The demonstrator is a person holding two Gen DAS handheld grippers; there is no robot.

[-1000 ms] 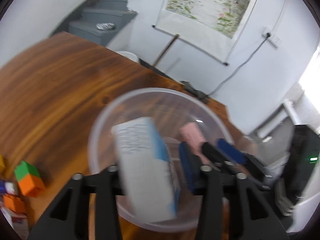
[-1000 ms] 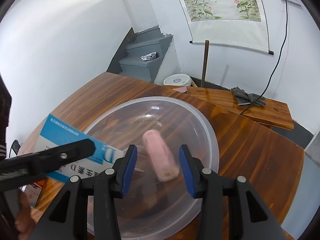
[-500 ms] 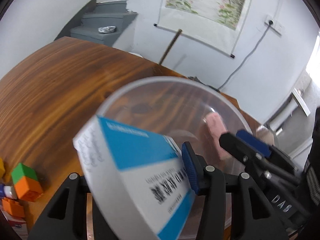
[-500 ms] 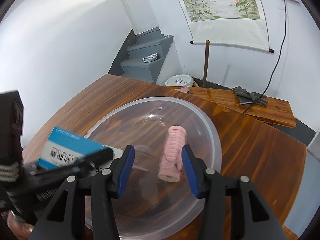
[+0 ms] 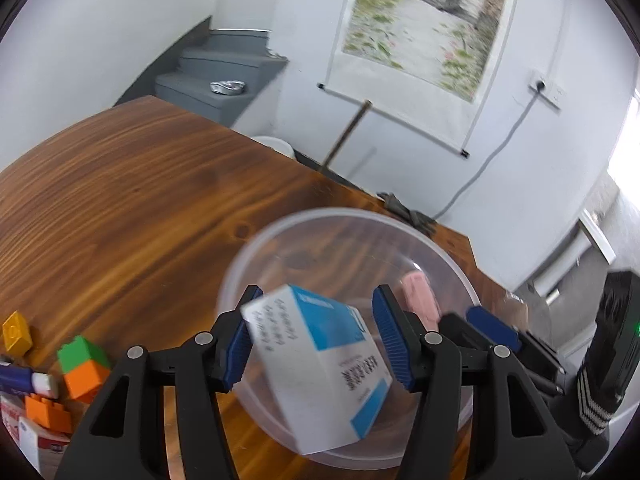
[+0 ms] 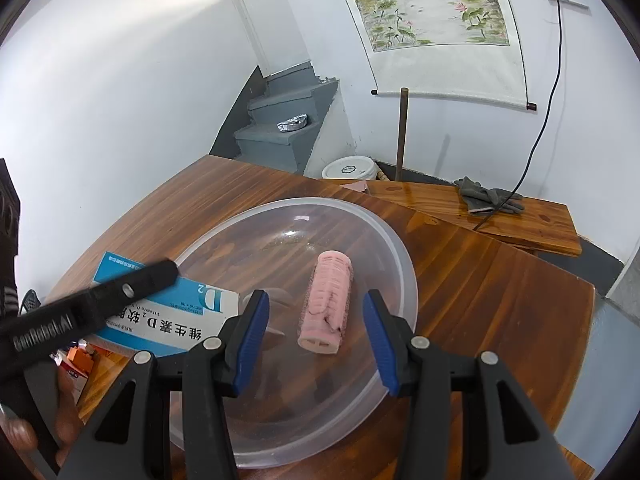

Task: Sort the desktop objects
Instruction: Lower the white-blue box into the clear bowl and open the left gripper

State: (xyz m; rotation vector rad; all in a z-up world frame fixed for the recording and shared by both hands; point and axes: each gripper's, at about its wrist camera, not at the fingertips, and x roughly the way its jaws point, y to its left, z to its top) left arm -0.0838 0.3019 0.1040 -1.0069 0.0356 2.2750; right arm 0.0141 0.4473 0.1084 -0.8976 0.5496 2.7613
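Left wrist view: left gripper angled down over the clear plastic bowl, jaws opening — the blue-and-white carton sits tilted between the ribbed blue pads, right pad clear of it, left contact not resolvable. Toy blocks lie left of the bowl on the glossy wood-grain table. Right wrist view: right gripper tilted down over the same bowl, jaws apart, gripping nothing — the pink ribbed roller, cylindrical, lies on the bowl floor between the pads, untouched. The carton overhangs the bowl's left rim.
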